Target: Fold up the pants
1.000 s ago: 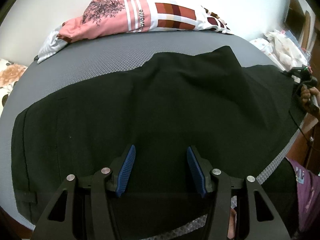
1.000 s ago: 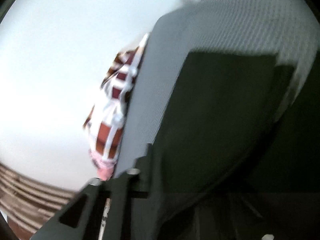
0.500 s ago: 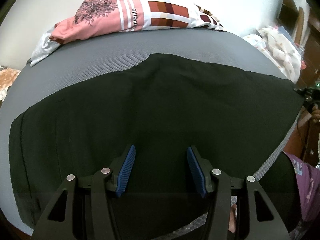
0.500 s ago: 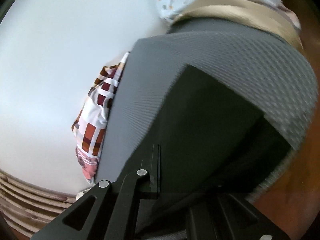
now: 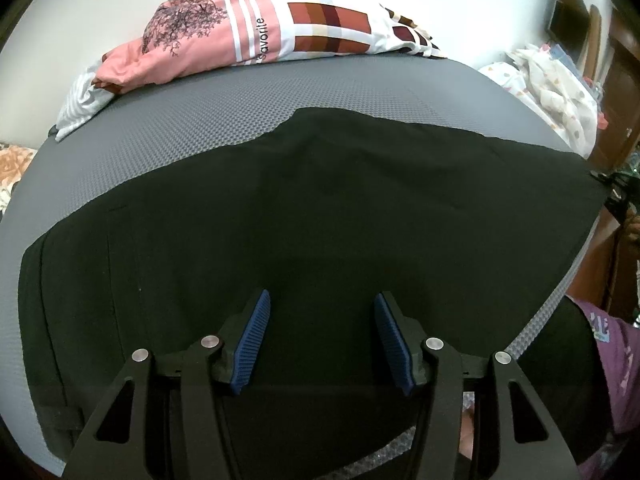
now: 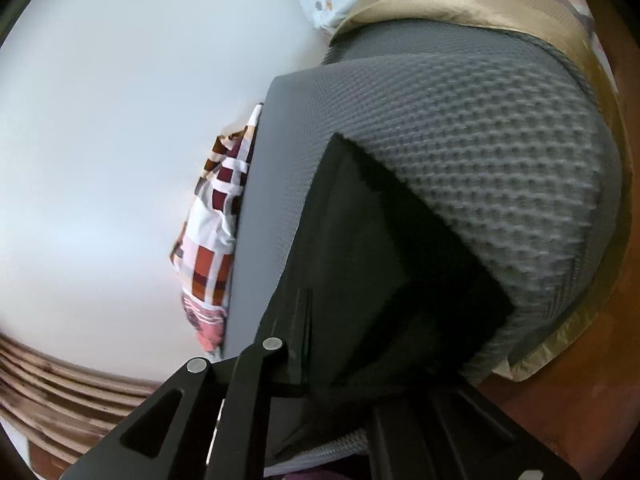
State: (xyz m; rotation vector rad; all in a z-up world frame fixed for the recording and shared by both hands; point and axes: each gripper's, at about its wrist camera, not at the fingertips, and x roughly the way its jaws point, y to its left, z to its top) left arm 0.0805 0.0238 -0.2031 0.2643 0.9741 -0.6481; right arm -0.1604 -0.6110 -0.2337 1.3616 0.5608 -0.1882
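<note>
Black pants (image 5: 320, 220) lie spread flat across the grey mesh mattress (image 5: 240, 120), waist at the left and leg ends at the right. My left gripper (image 5: 322, 296) hovers open over the pants near the front edge, with nothing between its blue pads (image 5: 256, 336). At the far right, my right gripper (image 5: 618, 190) is at the corner of the leg end. In the right wrist view the black cloth (image 6: 380, 260) runs taut into the right gripper (image 6: 332, 344) and covers its fingertips. Its jaws are opening slightly with the cloth still between them.
A pink and checked bedding bundle (image 5: 260, 36) lies along the mattress's far edge by the white wall. White spotted cloth (image 5: 552, 92) is heaped past the right end, near a wooden door (image 5: 616, 80). A person's purple garment (image 5: 612, 360) is at the front right.
The raised fold of the leg has been drawn out to the right and now lies flat. My right gripper moved toward the mattress's right end. The left gripper stayed put.
</note>
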